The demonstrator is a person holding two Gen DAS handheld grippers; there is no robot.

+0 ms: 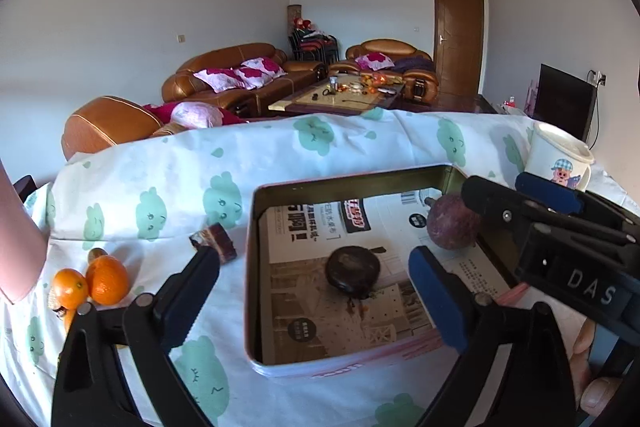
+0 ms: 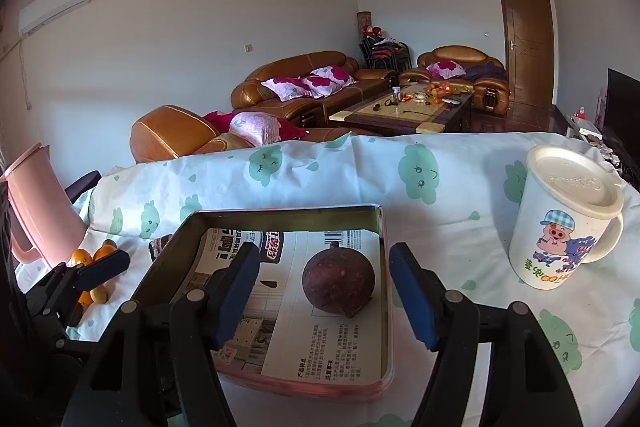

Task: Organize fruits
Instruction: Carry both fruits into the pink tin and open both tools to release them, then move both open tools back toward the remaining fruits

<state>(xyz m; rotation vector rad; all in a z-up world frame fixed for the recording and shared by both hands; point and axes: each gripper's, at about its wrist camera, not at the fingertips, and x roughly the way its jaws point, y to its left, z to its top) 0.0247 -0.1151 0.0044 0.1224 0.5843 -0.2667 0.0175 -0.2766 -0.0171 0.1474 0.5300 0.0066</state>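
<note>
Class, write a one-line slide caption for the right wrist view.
Open right claw poised over a round brown fruit lying in the paper-lined tin, a lidded cartoon mug alongside.

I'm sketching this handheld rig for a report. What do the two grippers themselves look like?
Both match: the left gripper and the right gripper have black plastic linkage arms joined by silver rivets, ending in flat blue pads. Seen from the left camera, the right gripper's black body carries raised letters reading DAS. No cables or sleeves show.
</note>
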